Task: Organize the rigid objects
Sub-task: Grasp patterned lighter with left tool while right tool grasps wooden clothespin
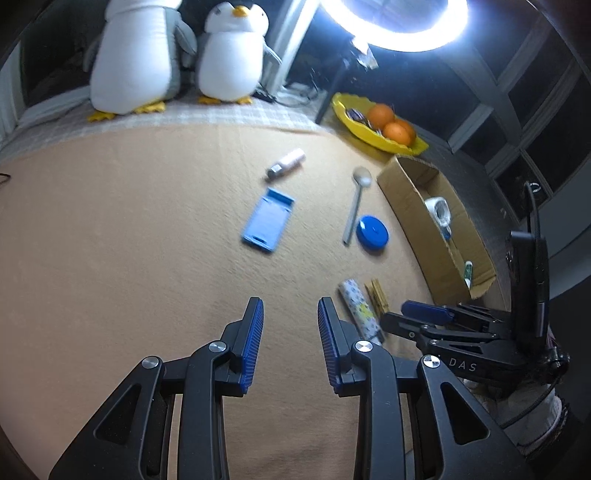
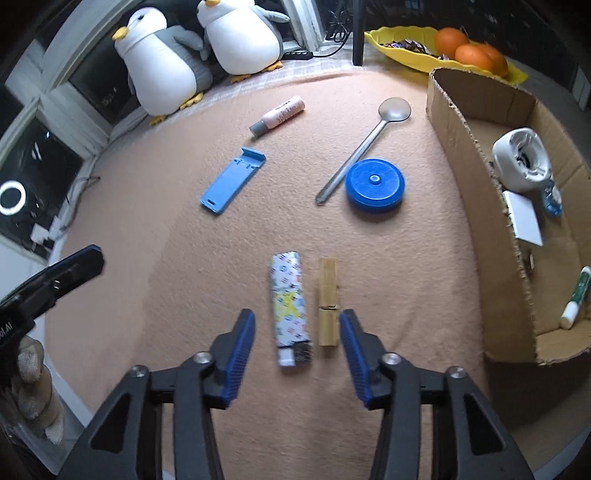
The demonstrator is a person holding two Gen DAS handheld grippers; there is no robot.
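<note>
On the peach cloth a patterned lighter [image 2: 290, 302] and a wooden clothespin [image 2: 328, 302] lie side by side. My right gripper [image 2: 297, 317] stands open over their near ends, its pads touching neither. Farther back lie a blue round lid [image 2: 375, 184], a metal spoon [image 2: 365, 147], a blue flat phone stand [image 2: 232, 179] and a pink tube [image 2: 279, 114]. My left gripper [image 1: 290, 306] hovers open over bare cloth with nothing between its fingers, the lighter [image 1: 360, 310] just to its right. The right gripper [image 1: 410, 317] shows at the lower right of the left wrist view.
A cardboard box [image 2: 465, 147] at the right holds a white round device, a white card and a green-and-white stick. Behind it sits a yellow bowl [image 2: 406, 55] with oranges. Two plush penguins [image 2: 236, 37] stand at the back. A ring light [image 1: 406, 26] glares overhead.
</note>
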